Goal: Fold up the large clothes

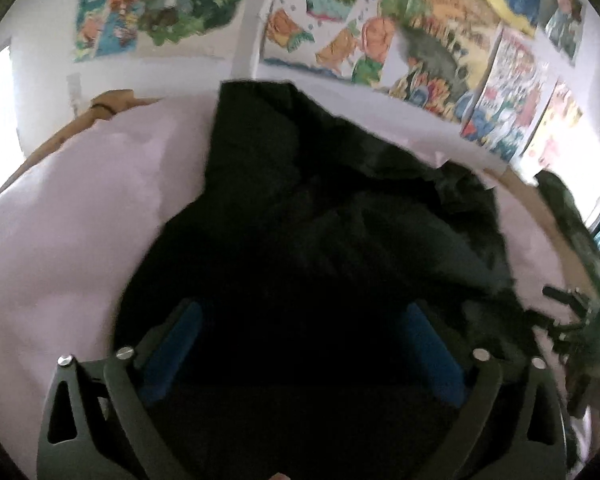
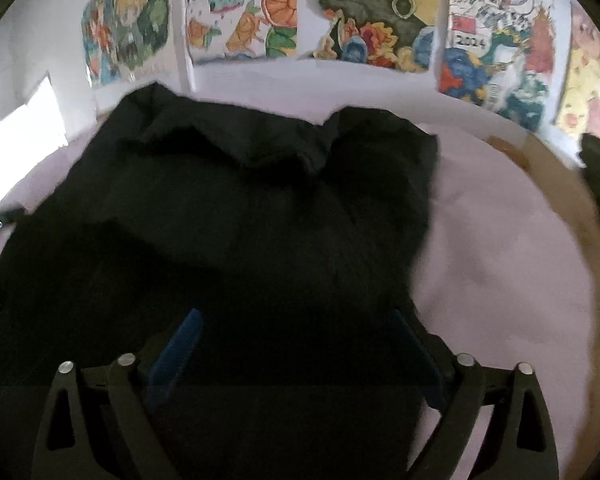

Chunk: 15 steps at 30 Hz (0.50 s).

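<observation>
Black garment (image 1: pixel 340 208) lies rumpled on the pale pink sheet (image 1: pixel 72 216). My left gripper (image 1: pixel 300 344) and right gripper (image 2: pixel 296 344) hover spread wide over it, holding nothing.

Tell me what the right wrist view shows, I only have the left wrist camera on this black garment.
Observer: The right gripper has its jaws spread wide over the near part of the black garment, with nothing pinched between them.
Operator: Is there bare surface on that side?
Observer: Yes, the pale pink sheet lies uncovered to the right of the garment.
Operator: How does the far edge of the garment look from there?
Observer: Its far edge is rumpled, with a raised fold near the middle.
Operator: Anything readable on the wall?
Observer: One painting carries the number 2024.
</observation>
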Available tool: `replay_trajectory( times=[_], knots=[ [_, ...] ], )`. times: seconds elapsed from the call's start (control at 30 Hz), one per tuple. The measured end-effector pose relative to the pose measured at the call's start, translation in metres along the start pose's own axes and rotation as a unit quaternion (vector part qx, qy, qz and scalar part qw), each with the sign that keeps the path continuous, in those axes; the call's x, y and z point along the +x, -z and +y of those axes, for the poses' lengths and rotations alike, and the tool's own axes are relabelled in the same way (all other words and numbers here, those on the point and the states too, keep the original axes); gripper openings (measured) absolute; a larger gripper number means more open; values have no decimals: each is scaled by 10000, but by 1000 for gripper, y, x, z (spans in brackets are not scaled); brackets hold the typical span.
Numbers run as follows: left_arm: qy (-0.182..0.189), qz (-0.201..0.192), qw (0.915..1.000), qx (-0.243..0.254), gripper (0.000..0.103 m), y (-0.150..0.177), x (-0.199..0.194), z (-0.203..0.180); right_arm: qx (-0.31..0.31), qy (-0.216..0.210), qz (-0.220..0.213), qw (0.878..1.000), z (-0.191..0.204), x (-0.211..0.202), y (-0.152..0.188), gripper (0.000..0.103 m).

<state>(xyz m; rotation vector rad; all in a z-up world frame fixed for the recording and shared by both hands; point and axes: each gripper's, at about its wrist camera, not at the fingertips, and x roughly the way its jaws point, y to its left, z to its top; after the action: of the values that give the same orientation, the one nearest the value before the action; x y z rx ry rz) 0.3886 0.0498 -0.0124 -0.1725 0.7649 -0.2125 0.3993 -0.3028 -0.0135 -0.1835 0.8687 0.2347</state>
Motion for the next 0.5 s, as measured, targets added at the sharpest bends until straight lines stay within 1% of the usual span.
replay_trajectory(
  times=[0.07,0.13,0.17,0.2,0.27,0.3,0.4,0.43,0.5],
  knots=[
    [7,19,10000,72,101,8,-26,-6,-84,58,120,9999,12,-30,11,103],
    [-72,200,9991,357,101,18,-47,-18,-322,-96,314,9989,27,-59,20,103],
    [-90,273,9981,552,101,24,-59,-25,-432,-95,348,9984,33,-68,23,103],
    [-76,281,9974,662,101,29,-68,-30,-583,-91,324,9977,40,-81,28,103],
    [-44,282,9963,806,101,39,-87,-38,-826,-177,125,9963,54,-109,38,103],
    [-27,357,9955,882,101,46,-98,-42,-933,-243,54,9953,60,-120,43,103],
    [57,651,9913,1146,101,62,-114,-53,-1301,-372,19,9908,78,-146,56,103],
    [78,737,9895,1239,101,68,-121,-57,-1412,-350,13,9894,83,-154,60,103],
    [107,789,9878,1342,101,78,-134,-64,-1584,-307,8,9869,95,-170,69,103]
  ],
)
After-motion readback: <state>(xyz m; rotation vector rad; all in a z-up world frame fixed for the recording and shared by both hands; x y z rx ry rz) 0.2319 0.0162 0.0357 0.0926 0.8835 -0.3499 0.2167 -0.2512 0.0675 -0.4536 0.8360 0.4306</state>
